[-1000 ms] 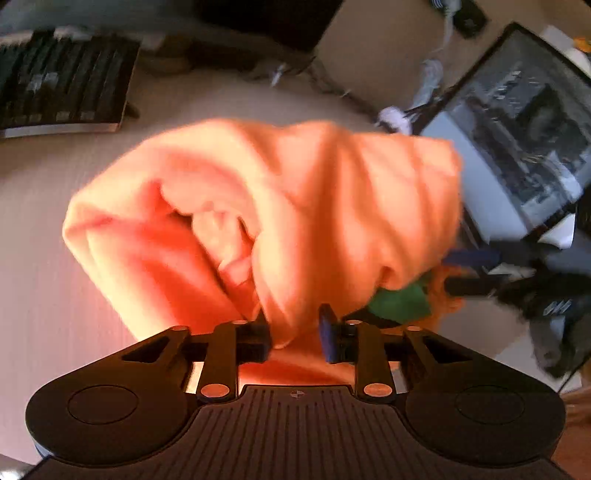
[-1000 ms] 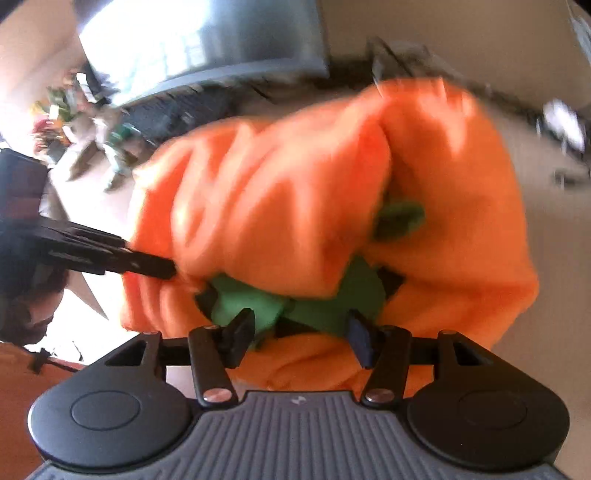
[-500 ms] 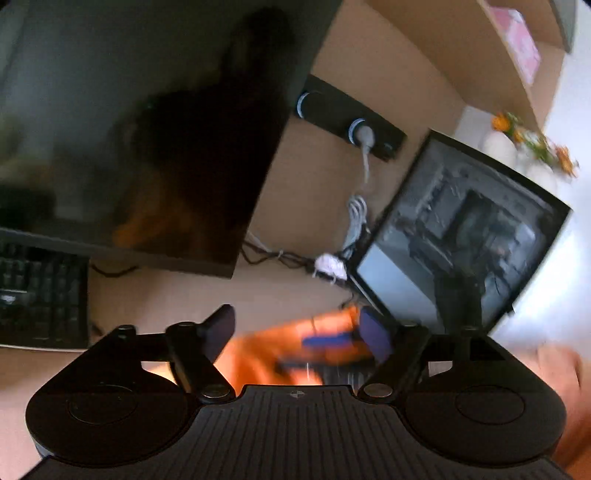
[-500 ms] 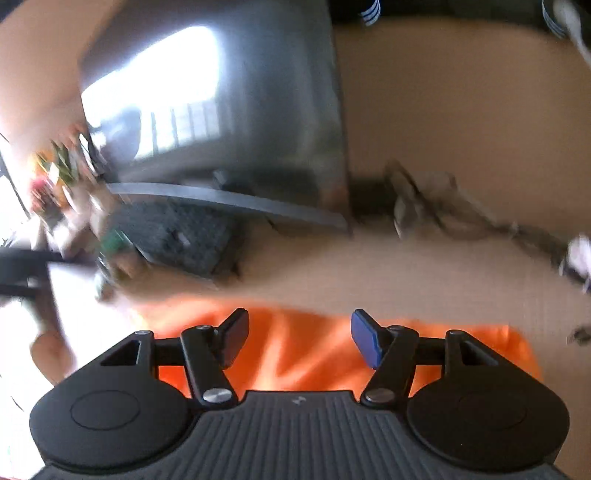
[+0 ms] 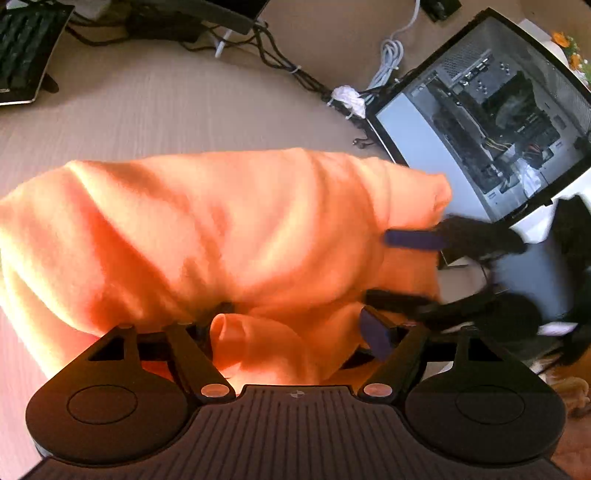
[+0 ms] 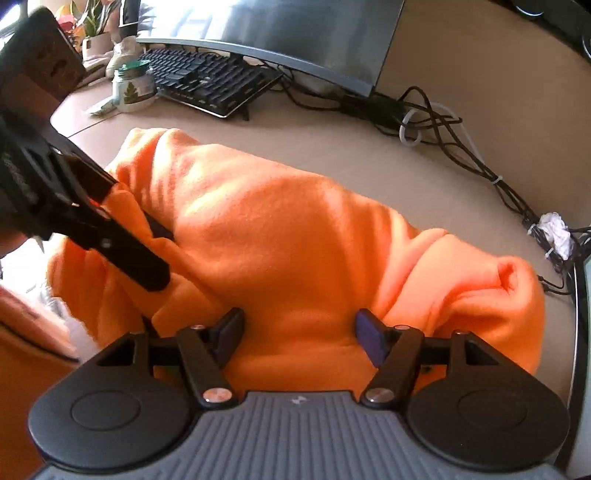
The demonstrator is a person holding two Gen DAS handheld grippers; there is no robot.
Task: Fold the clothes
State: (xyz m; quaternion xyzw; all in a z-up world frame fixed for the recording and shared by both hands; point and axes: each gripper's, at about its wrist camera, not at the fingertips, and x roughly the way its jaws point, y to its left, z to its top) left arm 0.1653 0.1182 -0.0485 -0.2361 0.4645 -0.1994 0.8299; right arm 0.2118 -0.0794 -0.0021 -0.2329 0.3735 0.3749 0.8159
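An orange fleece garment (image 5: 240, 236) lies bunched in a long heap on the beige desk (image 5: 166, 110). My left gripper (image 5: 291, 328) is open at the heap's near edge. A fold of cloth bulges between its fingers and covers the left one. My right gripper (image 6: 299, 330) sits low at the garment's (image 6: 295, 240) near edge. Its jaws are opening, with cloth lying between the blue pads (image 6: 369, 338) and neither pressing on it. Each gripper shows in the other's view: the right gripper (image 5: 400, 269) at the heap's right end, the left one's fingers (image 6: 140, 266) at its left end.
A black keyboard (image 6: 210, 81) and a dark monitor (image 6: 277, 33) stand at the back. Tangled cables (image 6: 443, 136) run along the back edge to a glass-sided computer case (image 5: 491, 110). A green-lidded jar (image 6: 133, 88) is at the far left, and a white wad (image 5: 347, 98) lies among the cables.
A second ago both grippers were shut on the raised, bunched garment. Both views swung up to the monitors, then came down again. The garment now lies on the desk and both jaws stand wider.
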